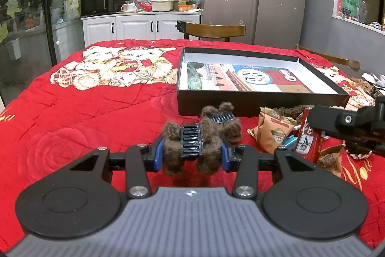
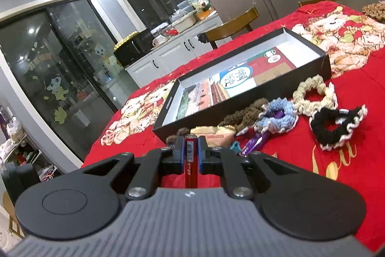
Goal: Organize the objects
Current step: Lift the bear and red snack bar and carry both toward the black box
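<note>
My left gripper [image 1: 191, 154] is shut on a brown furry hair claw clip [image 1: 190, 143] with dark blue teeth, held just above the red quilt. A second brown claw clip [image 1: 222, 119] lies right behind it. My right gripper [image 2: 191, 155] is shut on a slim red snack packet [image 2: 191, 164] that stands on edge between the pads; that packet [image 1: 309, 136] and the right gripper's finger show at the right of the left wrist view. The open black box [image 1: 252, 100] with a printed card inside sits beyond both; in the right wrist view the box [image 2: 240, 98] lies ahead.
Tan snack packets [image 1: 274, 129] lie on the red quilt [image 1: 84, 117] beside the box. Crocheted scrunchies lie to the right: brown [image 2: 247, 113], blue [image 2: 280, 115], cream [image 2: 312, 95], black [image 2: 334, 127]. A purple packet [image 2: 257, 141] lies among them. Wooden chairs [image 1: 214, 31] stand behind the table.
</note>
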Demonstrator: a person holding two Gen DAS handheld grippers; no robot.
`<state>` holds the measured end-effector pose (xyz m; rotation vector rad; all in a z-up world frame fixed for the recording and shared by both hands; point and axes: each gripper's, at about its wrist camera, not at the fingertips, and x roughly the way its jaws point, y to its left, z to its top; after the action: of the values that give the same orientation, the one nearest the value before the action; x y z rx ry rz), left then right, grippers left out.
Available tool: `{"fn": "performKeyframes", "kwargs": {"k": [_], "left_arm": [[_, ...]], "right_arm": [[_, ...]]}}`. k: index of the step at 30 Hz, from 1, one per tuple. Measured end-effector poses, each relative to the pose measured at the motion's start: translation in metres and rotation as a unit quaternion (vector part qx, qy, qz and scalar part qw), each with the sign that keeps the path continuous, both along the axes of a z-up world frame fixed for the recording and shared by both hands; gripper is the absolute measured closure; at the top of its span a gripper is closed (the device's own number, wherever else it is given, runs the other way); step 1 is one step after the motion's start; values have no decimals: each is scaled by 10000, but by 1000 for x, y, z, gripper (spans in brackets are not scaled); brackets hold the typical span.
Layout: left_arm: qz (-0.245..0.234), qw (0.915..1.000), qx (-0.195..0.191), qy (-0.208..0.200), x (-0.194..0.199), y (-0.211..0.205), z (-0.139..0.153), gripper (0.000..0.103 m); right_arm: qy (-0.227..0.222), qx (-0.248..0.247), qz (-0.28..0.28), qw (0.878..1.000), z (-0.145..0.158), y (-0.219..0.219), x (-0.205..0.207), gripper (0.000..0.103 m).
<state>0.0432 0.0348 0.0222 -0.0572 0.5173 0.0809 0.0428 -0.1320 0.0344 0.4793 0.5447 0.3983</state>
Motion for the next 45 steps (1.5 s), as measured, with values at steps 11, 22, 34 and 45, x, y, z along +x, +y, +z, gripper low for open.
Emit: {"fn": "performKeyframes", "kwargs": {"k": [11,22,34,45], "left_arm": [[-40,9997,61,-250,-2,0,25,53],[-362,9983,-31,-455,20,2,59,53],[-634,9951,73,-760,77,11,113,53],[-866,9948,-62,-527,173,14,136,53]], "right_arm": [[-450,35,194,9988,33,1,8,91],[-1100,-102,319,9934,84,10,34,91],[-1234,143,240,9920,124,16,98,91],[-1095,564,25,9924,131,14,158,91]]}}
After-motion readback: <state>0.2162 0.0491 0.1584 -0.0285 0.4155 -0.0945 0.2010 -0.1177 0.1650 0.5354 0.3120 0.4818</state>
